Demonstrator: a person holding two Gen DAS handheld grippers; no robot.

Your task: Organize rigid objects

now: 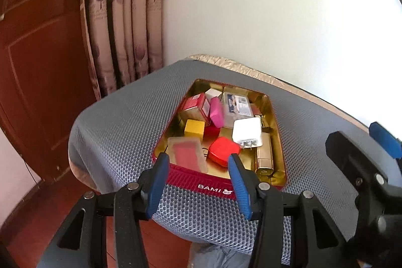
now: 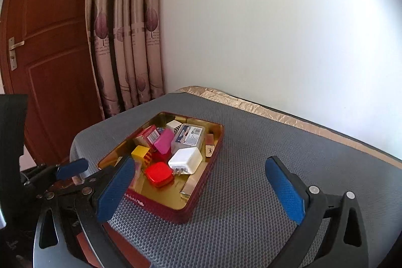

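A red tin with a gold inside (image 1: 216, 186) (image 2: 201, 192) sits on the grey mesh mat. It holds several small things: a white charger (image 1: 247, 132) (image 2: 186, 158), a red rounded case (image 1: 223, 151) (image 2: 158, 173), a yellow cube (image 1: 194, 129) (image 2: 140, 152), a pink box (image 1: 216, 112) (image 2: 164, 141), a clear plastic case (image 1: 237, 104) (image 2: 189, 136) and a gold lighter (image 1: 263, 154). My left gripper (image 1: 198, 182) is open and empty just before the tin's near wall. My right gripper (image 2: 201, 190) is open and empty, to the right of the tin.
The grey mat (image 2: 276, 147) covers a table with a gold cloth edge (image 2: 251, 107) against a white wall. A curtain (image 2: 125, 41) and a brown door (image 2: 45, 41) stand at the left. The table's left corner drops to a wooden floor (image 1: 50, 205).
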